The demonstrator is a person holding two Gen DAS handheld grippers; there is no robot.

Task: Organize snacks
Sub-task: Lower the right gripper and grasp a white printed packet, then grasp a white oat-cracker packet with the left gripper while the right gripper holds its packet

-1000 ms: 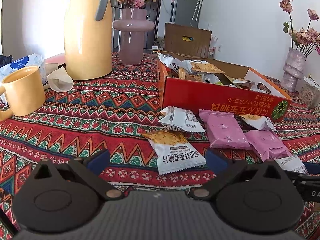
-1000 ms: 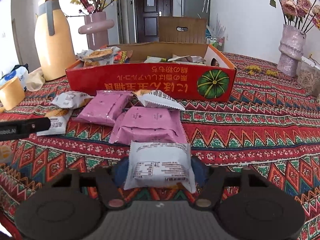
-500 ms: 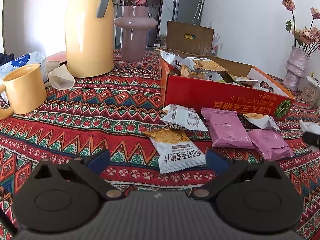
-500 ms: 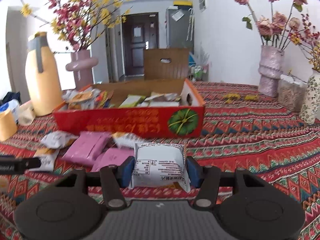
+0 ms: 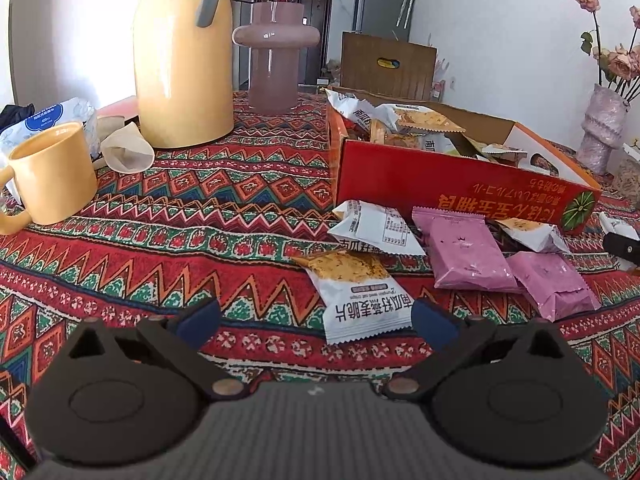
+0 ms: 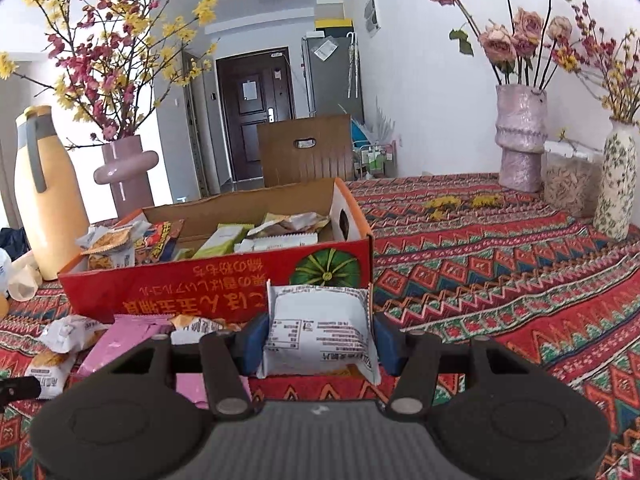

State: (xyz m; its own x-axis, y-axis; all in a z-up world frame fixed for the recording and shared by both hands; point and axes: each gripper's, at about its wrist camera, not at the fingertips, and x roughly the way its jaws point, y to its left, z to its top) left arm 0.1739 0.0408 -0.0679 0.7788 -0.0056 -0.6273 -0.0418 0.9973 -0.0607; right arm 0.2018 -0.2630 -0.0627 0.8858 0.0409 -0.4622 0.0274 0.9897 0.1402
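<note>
My right gripper (image 6: pixel 318 338) is shut on a white snack packet (image 6: pixel 318 330), held off the table in front of the red cardboard box (image 6: pixel 208 288), which holds several snacks. My left gripper (image 5: pixel 316 320) is open and low over the tablecloth, with a white cracker packet (image 5: pixel 356 296) lying between its fingertips. Two pink packets (image 5: pixel 468 252) and other white packets (image 5: pixel 376 228) lie in front of the box (image 5: pixel 460 188). The right gripper's tip with its packet shows at the left wrist view's right edge (image 5: pixel 620 240).
A yellow thermos (image 5: pixel 184 56), a pink vase (image 5: pixel 276 56) and a yellow mug (image 5: pixel 52 176) stand at the left. Flower vases (image 6: pixel 520 140) and a jar (image 6: pixel 568 184) stand at the far right of the patterned cloth. A wooden chair back (image 6: pixel 308 156) is behind the box.
My right gripper has closed on the white packet and lifted it off the table towards the box. My left gripper has barely moved.
</note>
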